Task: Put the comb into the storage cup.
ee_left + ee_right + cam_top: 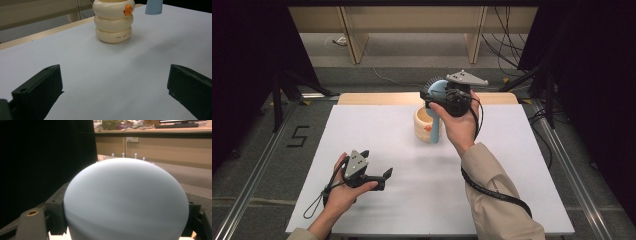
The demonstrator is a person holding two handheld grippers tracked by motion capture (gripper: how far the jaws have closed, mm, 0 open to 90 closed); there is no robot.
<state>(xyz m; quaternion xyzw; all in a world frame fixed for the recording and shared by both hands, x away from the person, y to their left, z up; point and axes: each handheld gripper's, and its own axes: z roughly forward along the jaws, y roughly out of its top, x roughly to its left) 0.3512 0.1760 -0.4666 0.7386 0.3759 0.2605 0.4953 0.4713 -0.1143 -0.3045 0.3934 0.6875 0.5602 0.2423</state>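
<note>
High view: right gripper (443, 96) is clamped on the blue hairbrush (435, 90), raised just above the cream holder (426, 125) at twelve o'clock. Brush handle not yet seated inside. Left gripper (382, 176) rests open, empty, at seven o'clock.

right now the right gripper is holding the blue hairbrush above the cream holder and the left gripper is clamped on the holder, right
Not quite. The left gripper is open and grips nothing: in the left gripper view its jaws stand wide apart, well short of the cream holder. The right gripper does hold the blue hairbrush above the holder.
</note>
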